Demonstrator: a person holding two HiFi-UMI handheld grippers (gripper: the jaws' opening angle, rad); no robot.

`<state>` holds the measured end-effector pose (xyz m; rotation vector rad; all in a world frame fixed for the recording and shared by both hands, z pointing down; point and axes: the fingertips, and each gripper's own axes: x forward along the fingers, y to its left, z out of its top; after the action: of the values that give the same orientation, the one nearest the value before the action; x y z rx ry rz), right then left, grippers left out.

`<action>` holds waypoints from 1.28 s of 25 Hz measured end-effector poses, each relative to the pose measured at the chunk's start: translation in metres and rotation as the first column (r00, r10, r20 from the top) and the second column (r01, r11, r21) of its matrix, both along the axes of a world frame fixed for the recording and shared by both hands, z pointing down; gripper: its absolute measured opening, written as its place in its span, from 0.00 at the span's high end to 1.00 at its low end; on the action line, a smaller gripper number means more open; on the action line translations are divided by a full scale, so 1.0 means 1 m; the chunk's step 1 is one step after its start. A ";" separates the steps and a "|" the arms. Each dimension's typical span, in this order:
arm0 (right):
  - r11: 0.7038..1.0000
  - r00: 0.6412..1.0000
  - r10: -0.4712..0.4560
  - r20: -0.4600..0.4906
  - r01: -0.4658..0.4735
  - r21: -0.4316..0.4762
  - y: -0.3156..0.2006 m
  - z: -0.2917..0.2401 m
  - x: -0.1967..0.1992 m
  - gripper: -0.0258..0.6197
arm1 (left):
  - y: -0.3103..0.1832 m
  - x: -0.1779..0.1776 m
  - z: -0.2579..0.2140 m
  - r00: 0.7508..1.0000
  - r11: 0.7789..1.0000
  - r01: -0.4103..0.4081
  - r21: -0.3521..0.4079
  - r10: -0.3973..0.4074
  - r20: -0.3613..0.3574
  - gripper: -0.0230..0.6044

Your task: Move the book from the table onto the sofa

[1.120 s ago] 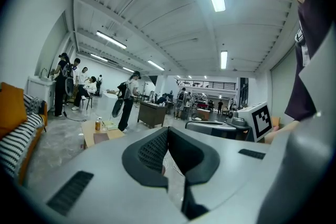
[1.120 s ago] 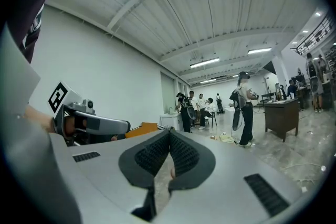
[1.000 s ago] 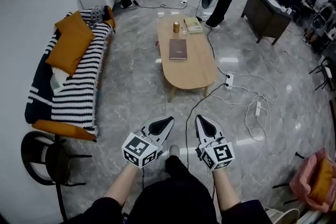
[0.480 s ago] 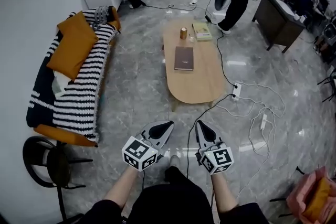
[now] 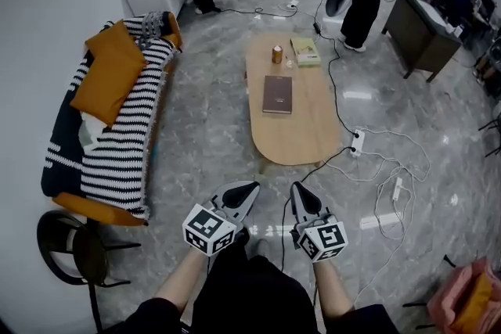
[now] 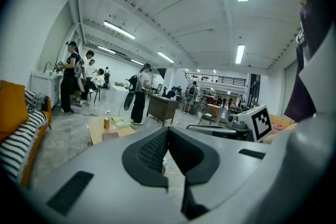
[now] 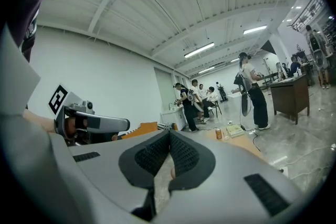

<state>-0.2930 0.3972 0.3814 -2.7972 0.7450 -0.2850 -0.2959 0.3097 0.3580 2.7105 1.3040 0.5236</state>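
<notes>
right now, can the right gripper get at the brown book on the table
Probably not. The right gripper hangs over the floor short of the table, and the brown book lies further along it. Nothing stands between them, but the jaws are shut.

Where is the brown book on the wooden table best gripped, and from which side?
Likely the near short edge of the brown book, coming in low from the near end of the table. It lies flat, overhanging no rim, so one jaw must slide under that edge.
</notes>
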 end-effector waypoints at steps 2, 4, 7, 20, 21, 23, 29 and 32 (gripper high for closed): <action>1.000 1.000 0.009 0.004 -0.009 0.001 0.000 0.004 0.015 0.92 | -0.001 0.015 0.004 1.000 1.000 -0.009 0.002 0.009 0.002 0.94; 1.000 1.000 0.026 0.005 -0.026 0.004 0.000 0.008 0.035 0.92 | -0.002 0.035 0.008 1.000 1.000 -0.021 0.002 0.021 0.004 0.94; 0.998 0.998 0.055 0.011 -0.055 0.009 -0.002 0.013 0.067 0.92 | -0.006 0.069 0.014 0.999 0.999 -0.041 0.000 0.041 0.010 0.94; 0.989 0.988 0.150 0.044 -0.150 -0.001 -0.026 0.031 0.200 0.92 | -0.030 0.219 0.030 0.990 0.991 -0.133 -0.025 0.134 0.037 0.94; 0.987 0.986 0.158 0.048 -0.158 -0.002 -0.028 0.031 0.208 0.92 | -0.031 0.227 0.030 0.989 0.989 -0.143 -0.028 0.144 0.040 0.94; 0.985 0.983 0.172 0.058 -0.172 -0.006 -0.032 0.029 0.220 0.92 | -0.035 0.239 0.027 0.985 0.986 -0.161 -0.033 0.163 0.049 0.94; 0.977 0.973 0.214 0.085 -0.214 0.000 -0.035 0.024 0.247 0.92 | -0.043 0.273 0.021 0.980 0.982 -0.185 -0.034 0.187 0.075 0.94; 0.974 0.970 0.224 0.090 -0.225 -0.004 -0.031 0.023 0.259 0.92 | -0.041 0.288 0.021 0.978 0.981 -0.191 -0.033 0.194 0.082 0.94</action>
<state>-0.0335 0.3659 0.4041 -2.8074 0.4026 -0.3631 -0.0082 0.2686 0.3787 2.5256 1.5480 0.6278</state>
